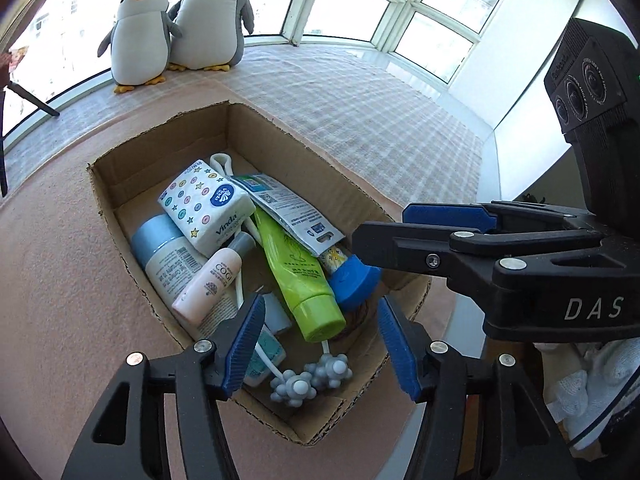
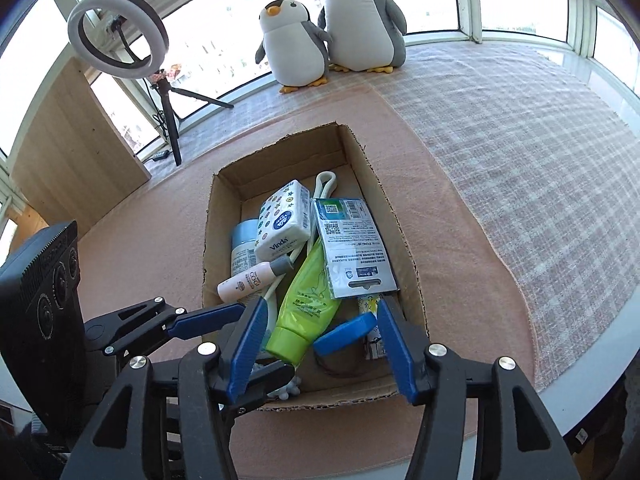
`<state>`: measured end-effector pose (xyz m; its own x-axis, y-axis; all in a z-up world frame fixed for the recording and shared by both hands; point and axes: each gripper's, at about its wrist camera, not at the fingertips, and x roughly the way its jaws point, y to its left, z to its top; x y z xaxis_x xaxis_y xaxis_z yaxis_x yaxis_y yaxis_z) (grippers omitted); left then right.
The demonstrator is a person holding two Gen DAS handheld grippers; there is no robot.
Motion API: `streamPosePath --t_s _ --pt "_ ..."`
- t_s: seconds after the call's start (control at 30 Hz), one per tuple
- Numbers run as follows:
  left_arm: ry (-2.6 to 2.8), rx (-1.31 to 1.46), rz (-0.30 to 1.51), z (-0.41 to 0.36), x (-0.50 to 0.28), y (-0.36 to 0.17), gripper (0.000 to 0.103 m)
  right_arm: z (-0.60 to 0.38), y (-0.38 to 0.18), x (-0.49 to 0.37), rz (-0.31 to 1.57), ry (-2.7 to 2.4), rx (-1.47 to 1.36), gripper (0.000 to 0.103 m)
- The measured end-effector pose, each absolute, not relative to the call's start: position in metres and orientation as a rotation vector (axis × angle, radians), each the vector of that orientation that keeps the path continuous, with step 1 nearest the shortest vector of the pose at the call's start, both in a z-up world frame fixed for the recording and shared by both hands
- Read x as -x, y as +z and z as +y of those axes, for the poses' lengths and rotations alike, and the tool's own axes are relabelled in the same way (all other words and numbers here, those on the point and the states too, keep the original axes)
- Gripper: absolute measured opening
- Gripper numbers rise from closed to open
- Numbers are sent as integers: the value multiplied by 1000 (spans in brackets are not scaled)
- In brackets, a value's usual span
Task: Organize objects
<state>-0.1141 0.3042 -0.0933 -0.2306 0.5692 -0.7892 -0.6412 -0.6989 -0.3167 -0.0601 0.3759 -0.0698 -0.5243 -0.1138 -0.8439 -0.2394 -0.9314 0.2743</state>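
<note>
Cardboard box (image 2: 408,240) set on pink mat (image 2: 160,220) near table's front edge; filled with tissue pack (image 2: 286,220), green tube (image 2: 306,304), pink bottle (image 2: 250,278), blue-capped bottle (image 1: 160,248), carded packet (image 2: 352,248); left gripper (image 1: 320,344) held wide open over box's near end, nothing gripped; right gripper (image 2: 320,340) likewise wide open, empty, above box's near right corner.

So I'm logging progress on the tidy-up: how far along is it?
Mostly done, it seems. The cardboard box already holds the tissue pack, green tube, pink bottle and other items, and nothing loose shows on the pink mat. Both the left hand-held gripper and right hand-held gripper are open and empty above the box. Little appears left.
</note>
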Motion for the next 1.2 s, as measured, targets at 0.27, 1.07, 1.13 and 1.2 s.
streamPosePath --t_s 0.27,1.07,1.13,1.2 --pt "2046 1257 65 274 112 -88 69 368 -72 63 553 2616 1517 54" --pt "2380 1358 0 94 71 -67 85 236 -53 79 317 2736 1548 59" --pt "2402 1361 -4 81 64 -64 85 224 -51 78 299 2747 1546 60" --pt "2426 1358 3 68 58 -62 86 212 -51 77 277 2756 1545 60"
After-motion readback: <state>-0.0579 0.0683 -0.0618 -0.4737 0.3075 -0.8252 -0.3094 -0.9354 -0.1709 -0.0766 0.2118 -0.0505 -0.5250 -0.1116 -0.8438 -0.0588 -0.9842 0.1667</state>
